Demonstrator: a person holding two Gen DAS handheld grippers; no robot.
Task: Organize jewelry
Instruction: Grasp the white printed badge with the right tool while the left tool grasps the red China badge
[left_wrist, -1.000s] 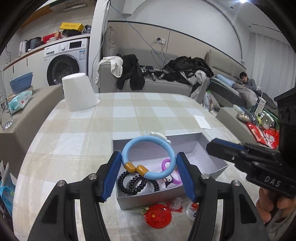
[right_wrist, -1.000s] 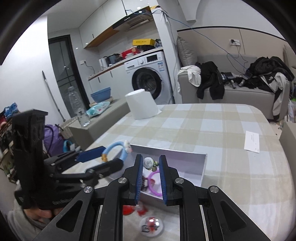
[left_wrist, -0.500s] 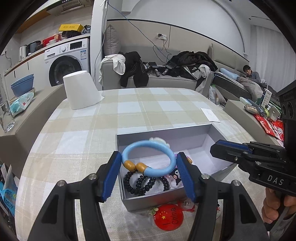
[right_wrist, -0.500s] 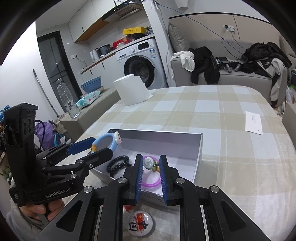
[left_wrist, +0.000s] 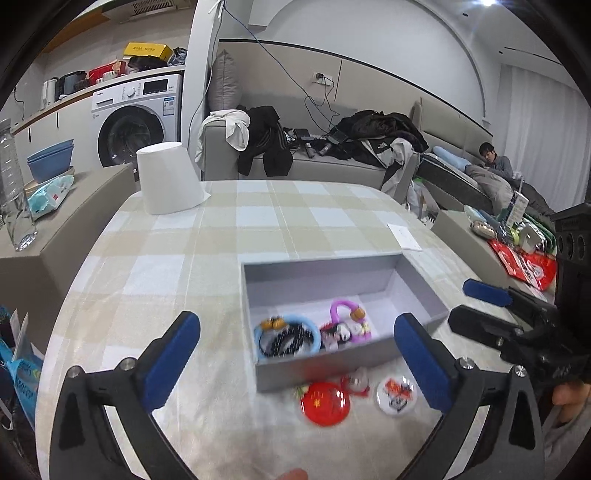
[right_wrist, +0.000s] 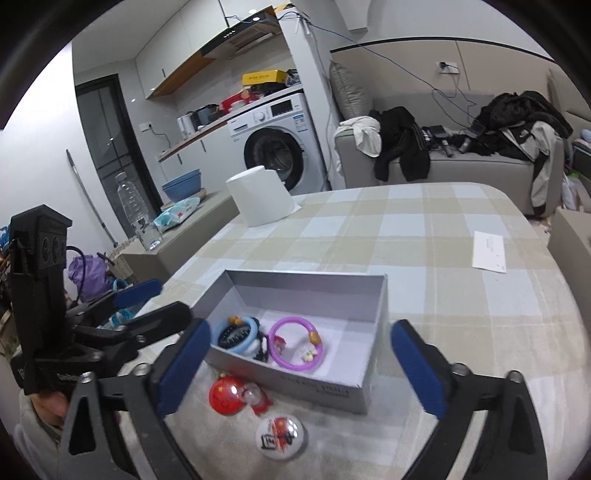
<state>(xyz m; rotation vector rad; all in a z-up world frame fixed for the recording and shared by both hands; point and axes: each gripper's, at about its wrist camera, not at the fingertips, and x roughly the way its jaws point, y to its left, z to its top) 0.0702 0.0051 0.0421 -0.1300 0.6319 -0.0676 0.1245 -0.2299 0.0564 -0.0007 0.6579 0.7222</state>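
Desk: checked beige-and-white tablecloth on the desk (right_wrist: 424, 236); grey open cardboard box (right_wrist: 373, 317) sits near the near edge, long side running toward the far edge.
Left gripper (left_wrist: 295, 354): blue-padded fingers spread wide, jaws have just been opening; nothing between the pads, tips either side of the box's near end, not touching it.
Right gripper (right_wrist: 310, 365): blue-padded fingers spread wide too, jaws have just been opening; nothing gripped, box's near wall sits between the tips without contact.
Light blue plastic bangle with orange beads (right_wrist: 236, 334): lying flat in the box's near left corner.
Black beaded bracelet (left_wrist: 286, 339): inside the blue bangle's ring, blurred in the left view.
Purple plastic bangle with small charms (right_wrist: 297, 349): flat on the box floor, just right of the blue one, against the near wall.
Far half of box: bare floor.
Red round badge with yellow stars (left_wrist: 325, 403): on the cloth just outside the box's near wall.
White round badge with red print (right_wrist: 281, 437): on the cloth nearer the desk edge, just beside the red one.
Small clear-and-red charm (right_wrist: 255, 398): between the red badge and the box wall; contact unclear.
White upturned paper cup (left_wrist: 168, 181): far left corner of the desk.
White paper slip (right_wrist: 489, 251): by the right edge, well apart from the box.
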